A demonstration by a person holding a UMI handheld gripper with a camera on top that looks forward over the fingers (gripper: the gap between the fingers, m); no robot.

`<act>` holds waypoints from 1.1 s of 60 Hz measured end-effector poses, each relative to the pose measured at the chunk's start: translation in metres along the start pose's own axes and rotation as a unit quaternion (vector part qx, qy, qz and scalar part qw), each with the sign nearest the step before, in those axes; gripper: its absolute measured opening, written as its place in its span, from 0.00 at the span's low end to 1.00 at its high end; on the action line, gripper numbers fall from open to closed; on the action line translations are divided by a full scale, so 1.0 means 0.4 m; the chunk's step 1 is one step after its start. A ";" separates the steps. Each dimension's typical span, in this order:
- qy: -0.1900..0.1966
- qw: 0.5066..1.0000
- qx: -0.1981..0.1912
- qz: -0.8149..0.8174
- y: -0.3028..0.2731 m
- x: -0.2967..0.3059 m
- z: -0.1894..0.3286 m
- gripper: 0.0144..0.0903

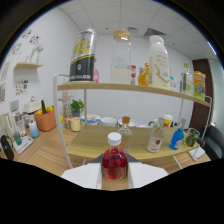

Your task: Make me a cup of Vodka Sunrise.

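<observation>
Red juice fills the small bottle [114, 161] with the white cap. It sits between the two white fingers of the gripper [115, 176], which look closed snugly on its sides. This looks like the step of carrying the red syrup for the drink. Next, a cup must be found for pouring. Other bottles wait on the wooden shelf [130, 88] beyond.

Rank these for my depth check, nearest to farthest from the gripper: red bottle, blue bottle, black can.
1. Red-liquid bottle with white cap: between the gripper fingers.
2. Small blue bottle: on the lower shelf, beyond and to the right.
3. Tall black can: upper shelf, left, farthest.
</observation>
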 end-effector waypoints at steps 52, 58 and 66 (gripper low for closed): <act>-0.127 0.664 0.016 0.737 0.017 0.124 -0.007 0.26; -0.143 0.586 0.021 0.797 0.008 0.125 -0.010 0.26; -0.161 0.501 0.042 0.849 -0.006 0.142 -0.014 0.26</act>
